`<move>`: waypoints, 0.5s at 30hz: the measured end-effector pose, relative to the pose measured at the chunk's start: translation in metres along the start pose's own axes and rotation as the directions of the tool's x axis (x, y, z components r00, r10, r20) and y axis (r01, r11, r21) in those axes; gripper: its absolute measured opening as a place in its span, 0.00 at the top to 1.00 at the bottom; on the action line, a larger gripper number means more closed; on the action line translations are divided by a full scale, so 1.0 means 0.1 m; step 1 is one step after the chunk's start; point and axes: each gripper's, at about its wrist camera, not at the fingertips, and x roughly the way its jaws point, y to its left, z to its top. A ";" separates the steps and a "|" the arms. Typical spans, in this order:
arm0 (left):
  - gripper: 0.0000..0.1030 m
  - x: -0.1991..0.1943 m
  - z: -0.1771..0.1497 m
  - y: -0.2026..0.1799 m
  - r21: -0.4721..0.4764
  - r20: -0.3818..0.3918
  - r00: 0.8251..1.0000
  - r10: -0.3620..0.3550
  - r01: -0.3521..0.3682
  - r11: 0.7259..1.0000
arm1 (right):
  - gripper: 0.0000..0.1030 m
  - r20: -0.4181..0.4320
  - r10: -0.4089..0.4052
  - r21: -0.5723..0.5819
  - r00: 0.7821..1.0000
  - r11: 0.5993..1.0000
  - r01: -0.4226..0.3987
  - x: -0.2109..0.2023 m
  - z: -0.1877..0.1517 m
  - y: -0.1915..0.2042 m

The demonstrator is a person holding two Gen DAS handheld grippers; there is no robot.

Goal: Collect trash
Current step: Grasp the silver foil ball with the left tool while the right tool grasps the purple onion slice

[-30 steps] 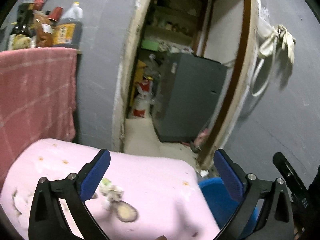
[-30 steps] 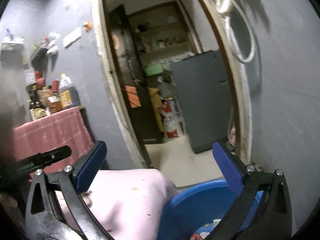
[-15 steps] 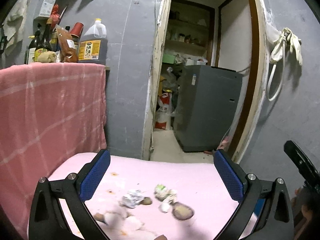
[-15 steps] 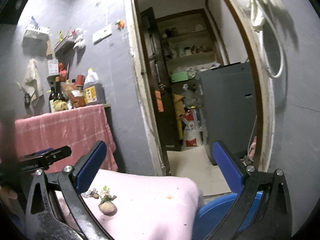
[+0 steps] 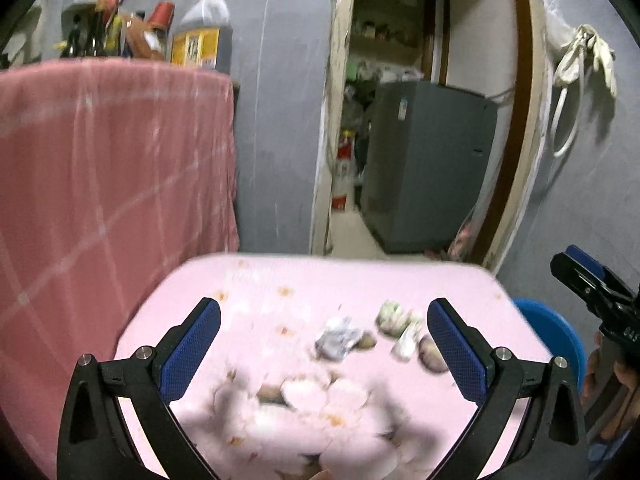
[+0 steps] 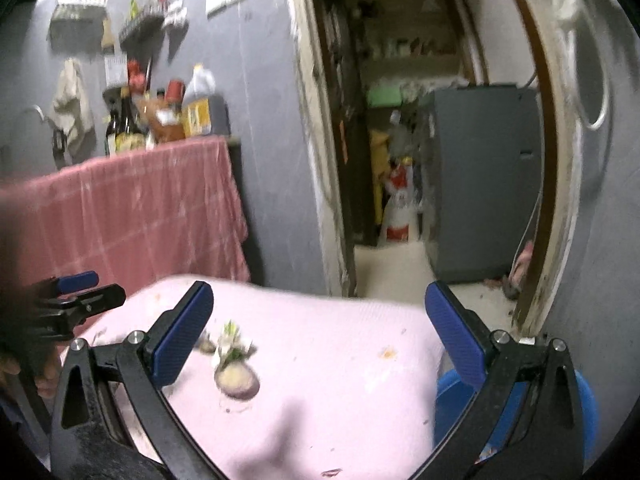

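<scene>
Pink cloth covers the counter [image 5: 256, 304], and the scraps of trash [image 5: 340, 338] lie scattered ahead of the left gripper [image 5: 324, 344], between its wide-spread, empty fingers and toward the right one. The right gripper [image 6: 320, 336], equally wide and empty, has the scraps off by its left finger, the blue bin [image 6: 452, 404] under its right. The left looks nearer.

Left tongs [image 5: 323, 336] gape wide above a pink desk [image 5: 272, 280] scattered with crumpled paper [image 5: 336, 338], vegetable scraps [image 5: 394, 316] and peelings. A blue bin [image 5: 556, 332] sits beside the desk's right edge.
</scene>
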 end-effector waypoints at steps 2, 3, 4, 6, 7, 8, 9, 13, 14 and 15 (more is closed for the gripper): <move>0.02 0.04 -0.05 0.02 0.006 -0.031 0.999 0.009 -0.009 1.000 | 0.00 -0.064 0.008 0.002 0.998 1.000 -0.008 0.12 -0.04 0.03; 0.02 0.06 -0.08 0.04 0.012 -0.047 0.999 0.016 -0.016 1.000 | 0.00 -0.095 0.013 0.005 0.995 1.000 -0.013 0.17 -0.07 0.04; 0.02 0.08 -0.10 0.04 0.018 -0.062 0.998 0.020 -0.019 1.000 | 0.00 -0.125 0.021 0.010 0.992 1.000 -0.020 0.23 -0.09 0.04; 0.02 0.13 -0.13 0.05 0.026 -0.088 0.996 0.020 -0.017 1.000 | 0.00 -0.179 0.033 0.017 0.983 0.999 -0.030 0.33 -0.15 0.05; 0.02 0.15 -0.14 0.05 0.030 -0.101 0.995 0.022 -0.019 0.999 | 0.00 -0.204 0.034 0.016 0.978 0.999 -0.031 0.38 -0.17 0.06; 0.02 0.18 -0.15 0.05 0.033 -0.111 0.994 0.023 -0.020 0.999 | 0.00 -0.216 0.036 0.014 0.976 0.999 -0.034 0.39 -0.19 0.07; 0.02 0.21 -0.16 0.05 0.036 -0.123 0.992 0.024 -0.020 0.999 | 0.00 -0.232 0.041 0.012 0.972 0.999 -0.039 0.42 -0.20 0.08; 0.02 0.33 -0.17 0.06 0.028 -0.174 0.985 0.024 -0.020 0.999 | 0.00 -0.281 0.065 0.007 0.958 0.998 -0.066 0.50 -0.25 0.14; 0.02 0.36 -0.17 0.06 0.025 -0.188 0.982 0.020 -0.015 1.000 | 0.00 -0.291 0.067 0.003 0.954 0.998 -0.069 0.51 -0.25 0.15; 0.02 0.39 -0.17 0.06 0.020 -0.200 0.980 0.018 -0.014 1.000 | 0.01 -0.303 0.068 -0.004 0.950 0.997 -0.073 0.53 -0.27 0.16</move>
